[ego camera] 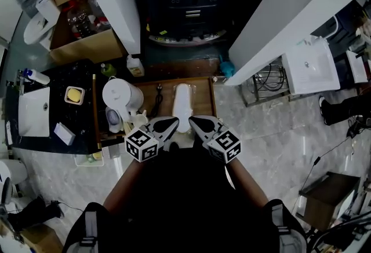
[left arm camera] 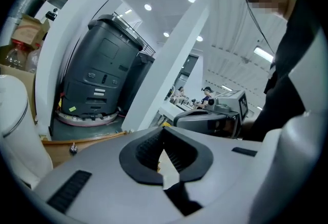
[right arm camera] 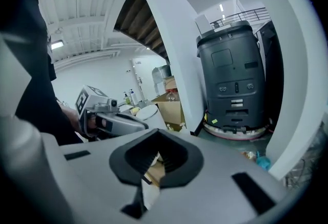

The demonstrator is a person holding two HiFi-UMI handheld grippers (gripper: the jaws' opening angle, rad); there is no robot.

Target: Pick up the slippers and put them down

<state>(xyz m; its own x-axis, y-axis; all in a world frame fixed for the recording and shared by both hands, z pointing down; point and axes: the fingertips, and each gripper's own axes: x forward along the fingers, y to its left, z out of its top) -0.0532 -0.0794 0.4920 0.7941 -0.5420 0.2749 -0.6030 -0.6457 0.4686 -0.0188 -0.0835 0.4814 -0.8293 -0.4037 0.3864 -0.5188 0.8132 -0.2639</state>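
now left gripper [ego camera: 173,123] and right gripper [ego camera: 193,122] point forward side by side, tilted slightly down, both jaws closed.

Two grippers [ego camera: 171,124] [ego camera: 195,124], one white slipper [ego camera: 182,104]

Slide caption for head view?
Both shut, left gripper and right gripper hang near a white slipper on a wooden board.

The head camera looks steeply down from above the person onto the left tool [ego camera: 169,125] and the right tool [ego camera: 196,124]. Each tool's camera sits close behind its jaws and faces almost level. Both show the dark grey machine [left arm camera: 97,79].
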